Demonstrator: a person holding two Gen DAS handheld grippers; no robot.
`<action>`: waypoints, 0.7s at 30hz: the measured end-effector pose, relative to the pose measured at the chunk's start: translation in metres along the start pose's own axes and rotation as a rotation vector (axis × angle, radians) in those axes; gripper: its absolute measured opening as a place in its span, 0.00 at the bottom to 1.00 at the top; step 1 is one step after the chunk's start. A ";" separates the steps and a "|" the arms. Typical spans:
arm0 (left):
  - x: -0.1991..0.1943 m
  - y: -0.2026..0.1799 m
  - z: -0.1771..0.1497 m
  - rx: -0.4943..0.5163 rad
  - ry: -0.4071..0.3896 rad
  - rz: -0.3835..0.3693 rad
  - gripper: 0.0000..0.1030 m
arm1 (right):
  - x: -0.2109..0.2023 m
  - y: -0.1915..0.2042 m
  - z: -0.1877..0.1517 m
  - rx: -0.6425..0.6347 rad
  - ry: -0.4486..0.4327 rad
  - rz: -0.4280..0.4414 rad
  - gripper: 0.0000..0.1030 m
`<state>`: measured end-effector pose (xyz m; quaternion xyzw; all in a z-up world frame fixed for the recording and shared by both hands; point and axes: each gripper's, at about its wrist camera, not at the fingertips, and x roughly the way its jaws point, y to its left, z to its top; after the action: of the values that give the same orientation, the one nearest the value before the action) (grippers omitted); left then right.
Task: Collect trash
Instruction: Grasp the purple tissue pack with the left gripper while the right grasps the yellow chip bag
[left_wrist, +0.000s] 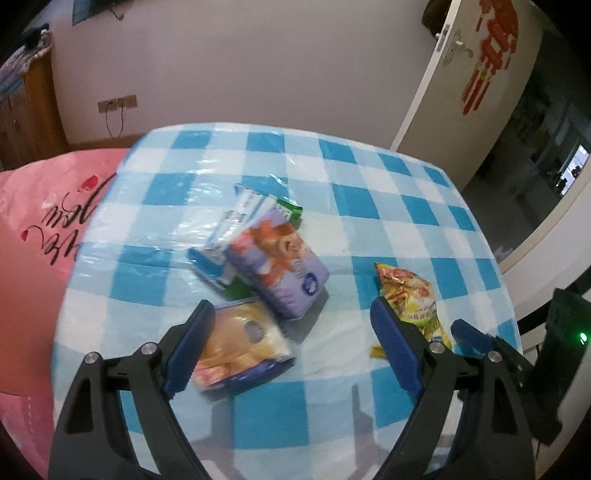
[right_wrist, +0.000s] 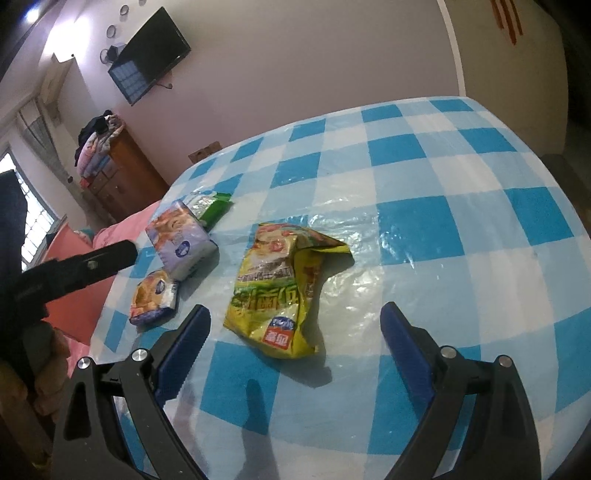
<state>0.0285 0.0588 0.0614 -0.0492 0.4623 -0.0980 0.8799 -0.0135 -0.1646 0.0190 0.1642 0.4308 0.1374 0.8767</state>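
Observation:
Trash lies on a table with a blue-and-white checked cloth (left_wrist: 369, 192). A small yellow-and-blue snack packet (left_wrist: 240, 347) lies just ahead of my open left gripper (left_wrist: 291, 314), beside its left finger. A purple tissue pack (left_wrist: 280, 262) lies beyond it, on a white, blue and green wrapper (left_wrist: 236, 221). A yellow-green snack bag (right_wrist: 284, 284) lies ahead of my open, empty right gripper (right_wrist: 295, 325), between its fingers; it also shows in the left wrist view (left_wrist: 413, 299). The left gripper's arm shows in the right wrist view (right_wrist: 77, 269).
A pink plastic bag (left_wrist: 44, 243) hangs at the table's left edge. A wooden dresser (right_wrist: 125, 173) with piled clothes stands by the far wall. A white door (left_wrist: 476, 74) with red decoration is at the right.

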 end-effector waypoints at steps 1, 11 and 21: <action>0.006 -0.004 0.003 -0.009 0.004 0.015 0.84 | 0.000 0.000 0.001 -0.001 0.004 0.004 0.89; 0.040 -0.021 0.022 -0.065 0.028 0.147 0.76 | 0.012 0.015 0.006 -0.066 0.024 -0.025 0.89; 0.054 -0.020 0.028 -0.103 0.030 0.202 0.58 | 0.020 0.019 0.010 -0.111 0.021 -0.046 0.81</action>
<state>0.0789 0.0271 0.0376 -0.0463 0.4824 0.0144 0.8746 0.0043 -0.1413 0.0189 0.1041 0.4356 0.1425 0.8827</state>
